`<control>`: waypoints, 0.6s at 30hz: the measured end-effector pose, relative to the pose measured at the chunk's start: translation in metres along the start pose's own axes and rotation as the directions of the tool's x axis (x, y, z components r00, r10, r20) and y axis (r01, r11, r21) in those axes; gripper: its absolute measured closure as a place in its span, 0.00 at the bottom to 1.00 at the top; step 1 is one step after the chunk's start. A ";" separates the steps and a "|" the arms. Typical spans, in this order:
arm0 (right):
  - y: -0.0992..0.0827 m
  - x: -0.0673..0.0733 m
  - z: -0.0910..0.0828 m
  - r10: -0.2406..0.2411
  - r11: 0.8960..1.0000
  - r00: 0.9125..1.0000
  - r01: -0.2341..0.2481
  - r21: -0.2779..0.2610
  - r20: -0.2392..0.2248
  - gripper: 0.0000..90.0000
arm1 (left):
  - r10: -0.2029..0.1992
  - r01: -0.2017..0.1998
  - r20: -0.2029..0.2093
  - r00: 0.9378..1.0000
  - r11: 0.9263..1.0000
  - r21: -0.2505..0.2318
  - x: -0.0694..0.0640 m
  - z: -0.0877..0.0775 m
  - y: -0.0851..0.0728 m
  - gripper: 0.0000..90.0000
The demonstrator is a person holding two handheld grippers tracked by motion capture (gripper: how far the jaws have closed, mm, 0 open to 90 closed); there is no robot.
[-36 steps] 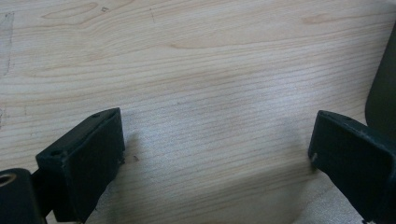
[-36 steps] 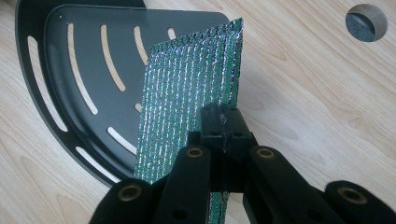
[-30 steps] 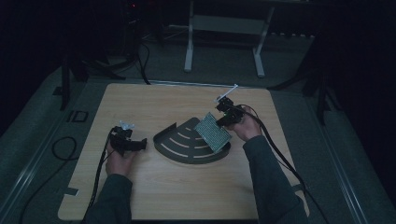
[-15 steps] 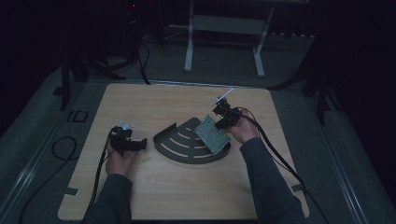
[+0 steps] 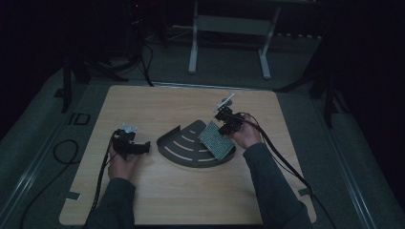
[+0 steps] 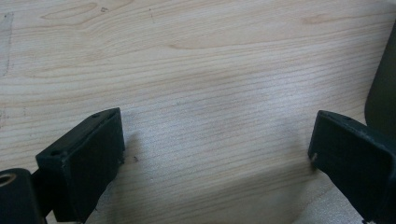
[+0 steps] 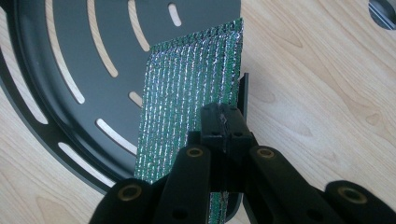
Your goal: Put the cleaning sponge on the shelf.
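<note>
A black fan-shaped tray (image 5: 184,148) with curved slots lies mid-table; in the right gripper view the tray (image 7: 65,70) takes up the upper left. A green perforated board (image 5: 215,139) leans over the tray's right part. My right gripper (image 5: 224,125) is shut on that board's edge, and up close the gripper (image 7: 223,116) pinches the green board (image 7: 187,88) between closed fingers. My left gripper (image 5: 144,149) rests on the table left of the tray, pointing toward it. Its fingers (image 6: 84,156) stand wide apart over bare wood with nothing between them; the tray's edge (image 6: 384,88) is at the right.
The wooden table (image 5: 191,102) has bare room behind and in front of the tray. Cables trail from both grippers over the table's near edge; one loops on the floor (image 5: 62,152) at the left. A metal stand (image 5: 229,28) is behind the table.
The right gripper and its board have barely shifted. The left gripper has stayed where it was.
</note>
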State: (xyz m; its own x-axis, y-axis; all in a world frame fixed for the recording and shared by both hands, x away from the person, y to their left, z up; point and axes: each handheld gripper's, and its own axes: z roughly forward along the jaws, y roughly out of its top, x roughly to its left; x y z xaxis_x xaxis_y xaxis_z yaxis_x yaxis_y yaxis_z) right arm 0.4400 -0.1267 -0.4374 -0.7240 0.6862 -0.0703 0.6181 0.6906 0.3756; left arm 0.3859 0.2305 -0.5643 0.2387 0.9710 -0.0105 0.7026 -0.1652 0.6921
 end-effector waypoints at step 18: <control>0.000 0.006 0.011 -0.014 1.000 1.000 0.013 0.027 0.012 1.00 | 0.000 0.000 0.000 1.000 1.000 0.001 0.000 0.000 0.000 0.05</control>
State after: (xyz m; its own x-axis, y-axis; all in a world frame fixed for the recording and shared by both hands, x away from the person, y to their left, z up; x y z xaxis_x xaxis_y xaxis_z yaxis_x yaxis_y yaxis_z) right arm 0.4393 -0.1200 -0.4476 -0.7288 0.6793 -0.0863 0.6162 0.7056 0.3500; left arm 0.3860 0.2305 -0.5642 0.2386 0.9711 -0.0099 0.7028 -0.1657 0.6918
